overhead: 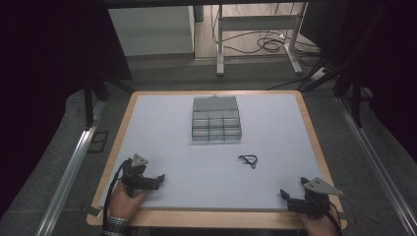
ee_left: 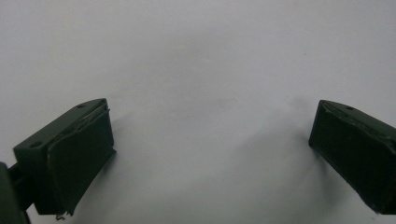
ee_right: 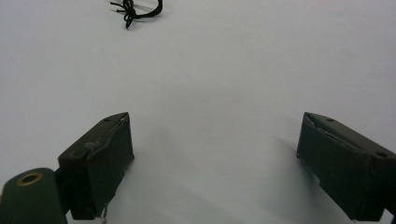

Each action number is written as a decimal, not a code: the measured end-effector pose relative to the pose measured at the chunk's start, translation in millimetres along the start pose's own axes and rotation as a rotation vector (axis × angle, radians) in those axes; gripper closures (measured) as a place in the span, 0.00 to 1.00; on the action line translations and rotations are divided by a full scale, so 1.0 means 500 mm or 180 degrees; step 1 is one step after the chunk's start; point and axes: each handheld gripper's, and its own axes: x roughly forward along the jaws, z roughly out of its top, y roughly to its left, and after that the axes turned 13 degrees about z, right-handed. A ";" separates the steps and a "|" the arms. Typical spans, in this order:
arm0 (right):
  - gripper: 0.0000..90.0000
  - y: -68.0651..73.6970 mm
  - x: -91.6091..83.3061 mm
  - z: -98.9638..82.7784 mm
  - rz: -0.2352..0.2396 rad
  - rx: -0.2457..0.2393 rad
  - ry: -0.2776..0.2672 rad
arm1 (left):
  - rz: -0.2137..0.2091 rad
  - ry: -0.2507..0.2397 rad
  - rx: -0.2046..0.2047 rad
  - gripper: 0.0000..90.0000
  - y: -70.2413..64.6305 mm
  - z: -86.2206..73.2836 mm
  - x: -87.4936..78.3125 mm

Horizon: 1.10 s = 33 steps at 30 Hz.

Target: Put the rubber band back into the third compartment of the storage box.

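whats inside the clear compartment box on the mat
The compartment box shows a grid of small cells through its clear top; from the high view their contents are too small to tell.

No legible text, label or number anywhere, at least at this resolution.

On the table (overhead: 162,147) a compartment box (overhead: 216,119) sits toward the far side, about midway across; a knotted cord (overhead: 249,160) lies nearer the person, just right of the box and apart from it; the left gripper (overhead: 156,181) rests at the near left corner; the right gripper (overhead: 290,195) rests at the near right edge; the cord lies between them, closer to the right one, ahead of its jaws.
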 end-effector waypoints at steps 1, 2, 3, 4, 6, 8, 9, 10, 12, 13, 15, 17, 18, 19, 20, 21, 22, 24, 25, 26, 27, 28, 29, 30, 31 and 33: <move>0.11 0.000 0.000 0.000 0.0000 0.0000 0.0000 | 0.0000 0.0000 -0.0001 0.00 0.000 0.000 0.000; 0.11 0.000 0.000 0.000 0.0000 0.0001 0.0000 | 0.0000 0.0000 0.0000 0.00 0.000 0.000 0.000; 0.11 0.000 0.000 0.000 0.0001 0.0000 0.0001 | -0.0001 -0.0001 -0.0001 0.00 0.000 0.000 0.000; 0.11 0.000 0.000 0.000 0.0000 0.0000 0.0001 | -0.0001 0.0000 0.0000 0.00 0.000 0.000 0.000; 0.11 0.000 0.000 0.000 0.0000 -0.0001 0.0002 | -0.0001 0.0000 -0.0001 0.00 0.000 0.000 0.000; 0.11 0.000 0.000 0.000 0.0000 -0.0001 0.0003 | -0.0001 -0.0001 0.0000 0.00 0.000 0.000 0.000; 0.11 0.000 0.000 0.000 -0.0002 0.0004 0.0001 | -0.0001 0.0000 0.0001 0.00 0.000 0.000 0.000; 0.11 0.000 0.000 0.000 -0.0002 0.0004 0.0001 | -0.0001 0.0000 0.0001 0.00 0.000 0.000 0.000; 0.11 0.000 0.000 0.000 -0.0003 0.0010 -0.0001 | -0.0001 0.0001 0.0003 0.00 0.000 0.000 0.000; 0.11 0.000 0.000 0.000 -0.0002 0.0012 -0.0001 | -0.0001 0.0000 0.0000 0.00 0.000 0.000 0.000; 0.12 0.001 0.000 0.000 -0.0010 0.0032 -0.0006 | -0.0001 0.0000 0.0001 0.00 0.000 0.000 0.000; 0.12 0.001 0.001 0.001 -0.0017 0.0041 -0.0006 | -0.0001 0.0000 0.0002 0.00 0.000 0.000 0.000; 0.12 0.001 0.001 0.002 -0.0025 0.0042 0.0003 | -0.0001 -0.0001 0.0000 0.00 0.000 0.000 0.000; 0.12 0.002 0.002 0.004 -0.0035 0.0057 0.0022 | -0.0001 0.0000 0.0001 0.00 0.000 0.000 0.000; 0.12 0.002 0.002 0.004 -0.0035 0.0057 0.0022 | -0.0001 0.0000 0.0001 0.00 0.000 0.000 0.000; 0.12 0.004 0.003 0.009 -0.0053 0.0078 0.0076 | 0.0000 -0.0001 -0.0001 0.00 0.000 0.000 0.000; 0.12 0.004 0.003 0.009 -0.0053 0.0078 0.0076 | 0.0000 -0.0001 -0.0001 0.00 0.000 0.000 0.000; 0.12 0.005 0.004 0.016 -0.0071 0.0104 0.0151 | 0.0000 -0.0001 0.0001 0.00 0.000 0.000 0.000; 0.13 0.004 0.003 0.018 -0.0072 0.0109 0.0184 | 0.0000 -0.0001 0.0001 0.00 0.000 0.000 0.000; 0.13 0.004 0.003 0.018 -0.0072 0.0109 0.0184 | 0.0000 -0.0001 0.0001 0.00 0.000 0.000 0.000; 0.13 0.005 0.004 0.020 -0.0076 0.0112 0.0197 | 0.0000 -0.0001 0.0000 0.00 0.000 0.000 0.000; 0.13 0.005 0.004 0.022 -0.0081 0.0114 0.0226 | 0.0000 -0.0002 0.0000 0.00 0.000 0.000 0.000; 0.15 0.005 0.004 0.026 -0.0084 0.0120 0.0265 | 0.0000 -0.0002 0.0001 0.00 0.000 0.000 0.000; 0.15 0.005 0.004 0.026 -0.0084 0.0120 0.0265 | 0.0000 -0.0002 0.0001 0.00 0.000 0.000 0.000; 0.16 0.007 0.004 0.030 -0.0081 0.0145 0.0297 | 0.0000 0.0000 0.0003 0.00 0.000 0.000 0.000; 0.17 0.008 0.004 0.034 -0.0063 0.0162 0.0324 | 0.0000 -0.0001 0.0002 0.00 0.000 0.000 0.000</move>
